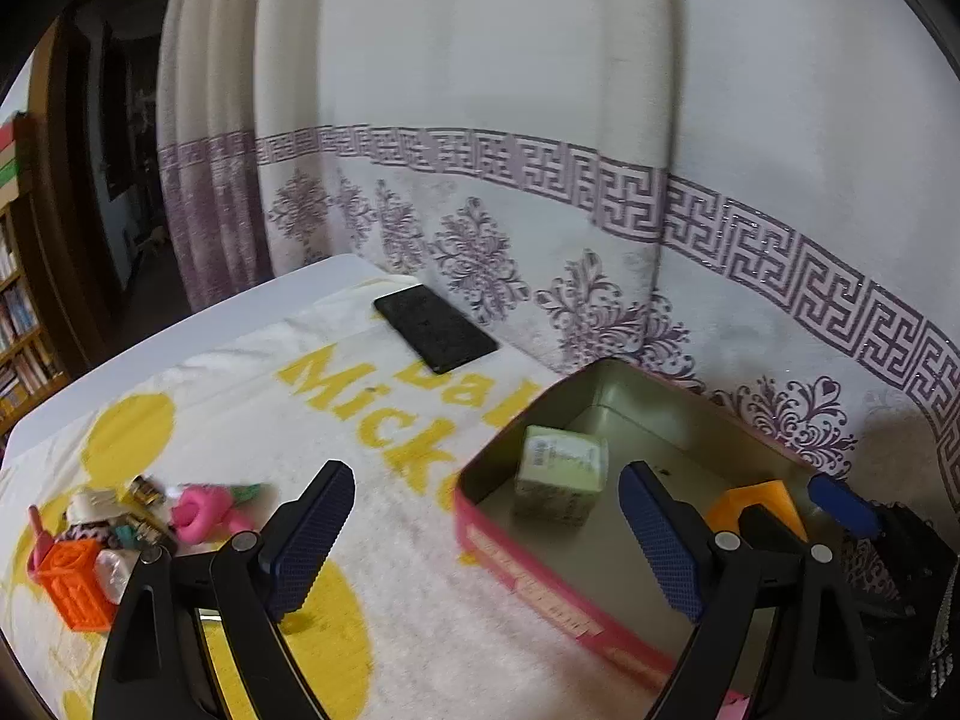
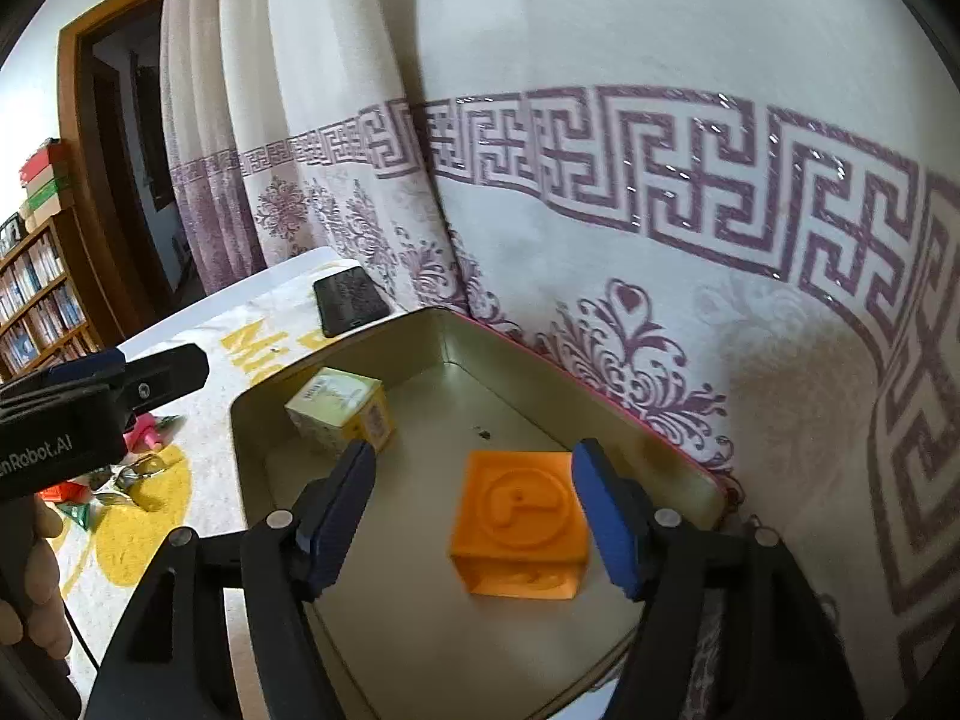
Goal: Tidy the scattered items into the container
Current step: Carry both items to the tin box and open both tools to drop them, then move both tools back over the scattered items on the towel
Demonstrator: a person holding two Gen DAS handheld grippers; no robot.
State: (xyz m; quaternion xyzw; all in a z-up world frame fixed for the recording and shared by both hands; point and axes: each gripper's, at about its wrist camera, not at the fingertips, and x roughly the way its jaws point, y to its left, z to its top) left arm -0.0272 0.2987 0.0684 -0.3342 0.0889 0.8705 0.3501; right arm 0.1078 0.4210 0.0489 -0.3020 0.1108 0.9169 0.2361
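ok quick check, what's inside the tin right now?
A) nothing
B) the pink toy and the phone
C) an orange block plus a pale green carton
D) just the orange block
C: the right wrist view shows the orange block and the pale green carton both on the floor of the tin; the pink toy and phone lie outside on the cloth.

My table [image 1: 180,324] is white and wears a white cloth [image 1: 420,588] printed with yellow letters and yellow discs. On the cloth I see the pink-walled tin [image 1: 540,594] by the curtain side, a black phone [image 1: 436,329] lying flat beyond it, and, well apart at the other end, 1 heap of small toys: an orange block [image 1: 72,591] and a pink ring-shaped toy [image 1: 195,513] among them.
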